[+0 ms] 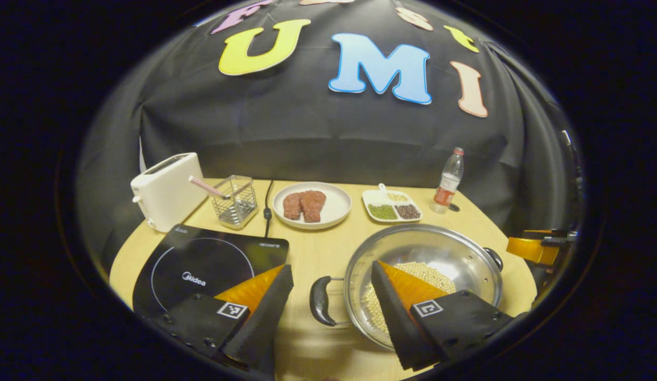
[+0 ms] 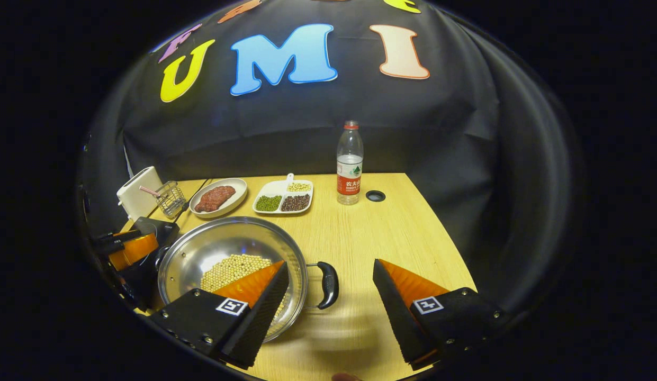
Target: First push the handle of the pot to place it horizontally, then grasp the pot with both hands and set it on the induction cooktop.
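**Line both claws up on the pot's side handles**

The round steel pot [image 1: 423, 264] of pale beans sits on the wooden worktop [image 2: 392, 233], beside the black induction cooktop [image 1: 201, 262]. Left claw [image 1: 332, 301] and right claw [image 2: 331, 293] are both spread, each straddling a black loop handle [image 1: 320, 300]; close squarely before lifting.

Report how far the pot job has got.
Done: the pot sits with its handles sideways. In hand: the left gripper is open around one handle, the right gripper open around the other. Left: grip, lift, set it on the cooktop.
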